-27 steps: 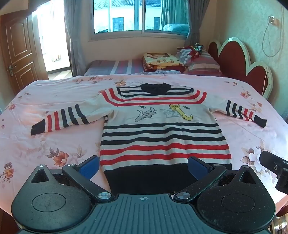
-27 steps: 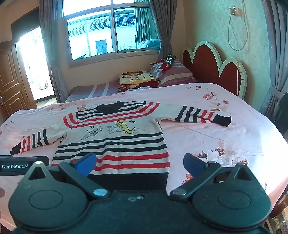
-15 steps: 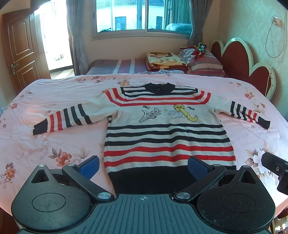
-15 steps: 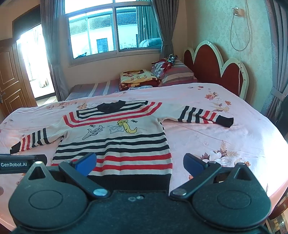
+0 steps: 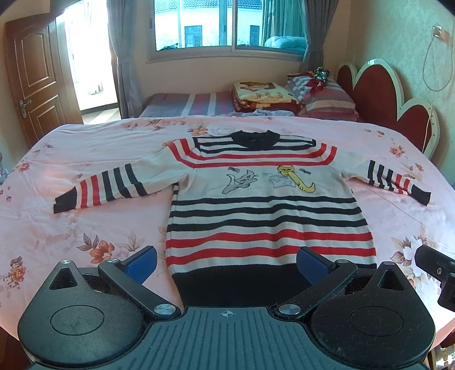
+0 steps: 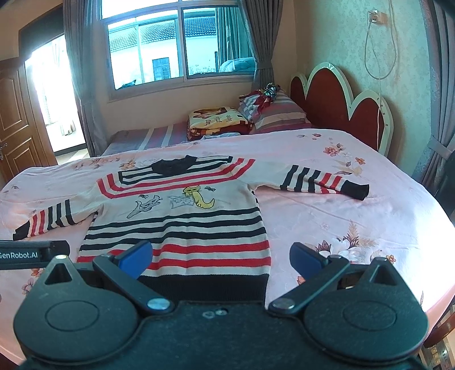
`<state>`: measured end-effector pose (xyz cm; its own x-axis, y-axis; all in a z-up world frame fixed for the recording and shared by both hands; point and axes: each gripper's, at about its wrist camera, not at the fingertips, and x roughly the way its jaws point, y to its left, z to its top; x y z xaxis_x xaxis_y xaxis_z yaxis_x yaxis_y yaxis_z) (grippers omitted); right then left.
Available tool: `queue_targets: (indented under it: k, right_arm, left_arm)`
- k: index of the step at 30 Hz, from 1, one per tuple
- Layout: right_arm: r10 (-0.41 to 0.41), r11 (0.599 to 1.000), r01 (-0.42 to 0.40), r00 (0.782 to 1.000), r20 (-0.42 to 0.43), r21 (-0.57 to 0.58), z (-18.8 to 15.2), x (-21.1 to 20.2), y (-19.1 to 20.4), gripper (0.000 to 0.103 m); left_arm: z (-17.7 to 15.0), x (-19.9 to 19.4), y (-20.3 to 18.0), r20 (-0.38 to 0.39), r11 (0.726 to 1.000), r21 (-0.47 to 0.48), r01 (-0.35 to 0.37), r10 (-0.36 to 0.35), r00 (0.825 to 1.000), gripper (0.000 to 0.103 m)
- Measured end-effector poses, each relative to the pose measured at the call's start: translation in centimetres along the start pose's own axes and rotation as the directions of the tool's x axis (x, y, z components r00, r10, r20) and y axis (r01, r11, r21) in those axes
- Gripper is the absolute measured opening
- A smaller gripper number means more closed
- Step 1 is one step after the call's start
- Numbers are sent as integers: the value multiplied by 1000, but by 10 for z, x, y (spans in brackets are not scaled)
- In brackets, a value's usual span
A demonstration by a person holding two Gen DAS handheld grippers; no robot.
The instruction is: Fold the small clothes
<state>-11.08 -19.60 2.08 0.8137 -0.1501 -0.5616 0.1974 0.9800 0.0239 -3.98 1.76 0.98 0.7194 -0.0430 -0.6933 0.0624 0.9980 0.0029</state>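
A small striped sweater [image 5: 267, 205] [image 6: 182, 224], cream with red and black bands and two cartoon cats on the chest, lies flat and face up on the pink floral bedspread [image 5: 71, 227] [image 6: 355, 227]. Both sleeves are spread out sideways. Its black hem faces me. My left gripper [image 5: 226, 263] hovers open above the hem, with nothing between its blue pads. My right gripper [image 6: 220, 260] is open too, over the hem's right corner. The right gripper's edge [image 5: 438, 273] shows at the far right of the left wrist view.
Folded blankets [image 5: 264, 94] and striped pillows [image 5: 327, 99] are stacked beyond the bed's far edge. A red scalloped headboard [image 6: 341, 113] stands at the right. A wooden door [image 5: 31, 82] and a window [image 5: 227, 25] are behind. The bed's near right edge [image 6: 435, 301] drops off.
Both grippers have moved slightly forward and up over the hem, so the sweater looks a little nearer. The jaws stay wide and the sweater has not moved.
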Motion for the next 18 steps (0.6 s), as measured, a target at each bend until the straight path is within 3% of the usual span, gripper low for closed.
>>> queue_targets:
  k: [18]
  right_arm:
    - [-37,999,37,999,-25,-33,-1,14,-6,102]
  left_arm:
    - [9,16,-6,21,999,22,-24,23,999,103]
